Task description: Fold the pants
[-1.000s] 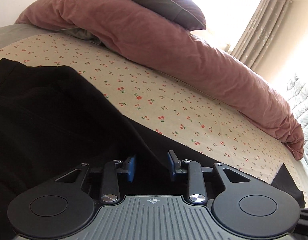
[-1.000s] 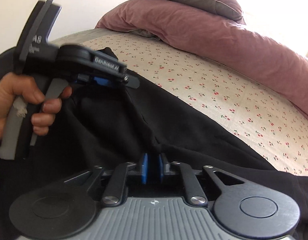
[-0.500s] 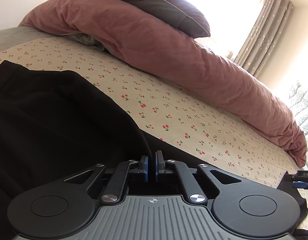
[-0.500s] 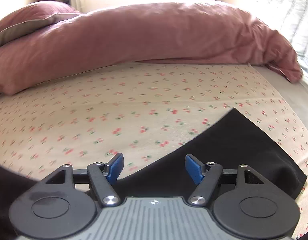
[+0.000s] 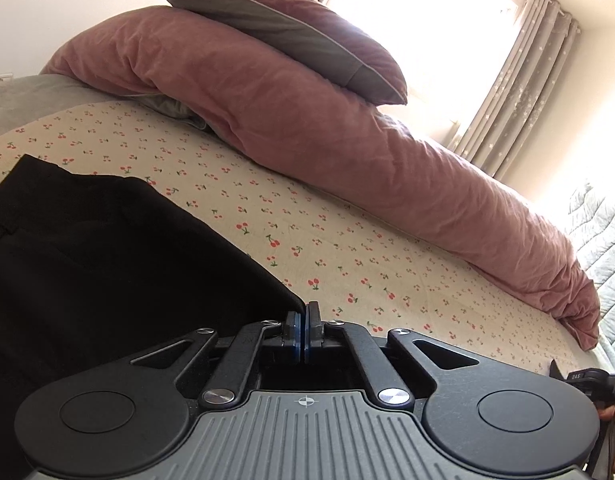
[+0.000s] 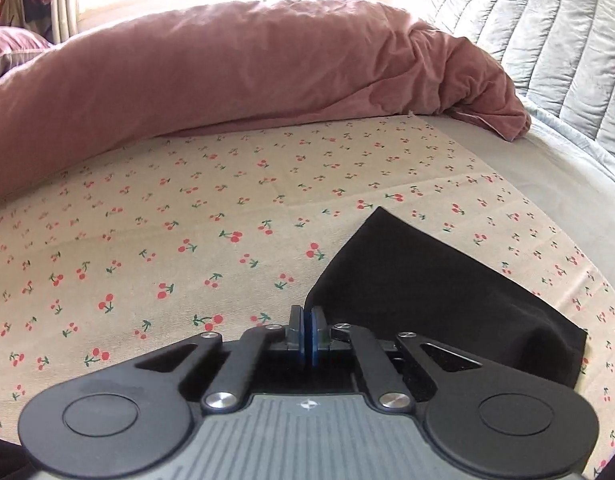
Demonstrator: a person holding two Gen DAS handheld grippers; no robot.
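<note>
Cherry-print bed sheet (image 6: 187, 240) covers the bed, cream with small red cherries, and the black pants (image 5: 107, 272) lie spread on it. Sunlight floods in from a bright window with pale grey curtains (image 5: 519, 92) at the far side of the room.

Only the left wrist view shows the waist end of the pants, a broad dark mass filling the lower left, with a band seam near its far edge. The left tongs (image 5: 306, 336) are closed right down, blue pads together, pinching the pants' edge where the cloth rises to a point at the fingertips. At this view's right edge the other hand-held tool (image 5: 587, 378) just shows.

Only the right wrist view shows the leg end: a flat black panel with a square corner lying on the sheet to the right. The right tongs (image 6: 307, 336) are likewise pressed closed, gripping the pants (image 6: 427, 288) at the near edge of that panel.

Along the far side of the bed runs a long rolled pink duvet (image 5: 347, 140), with a pink-and-grey pillow (image 5: 275, 28) resting on top of it in the left view. A pale quilted blanket (image 6: 547, 40) rises beyond the duvet's end in the right view. Plain grey mattress cover (image 6: 527, 168) borders the sheet there.
</note>
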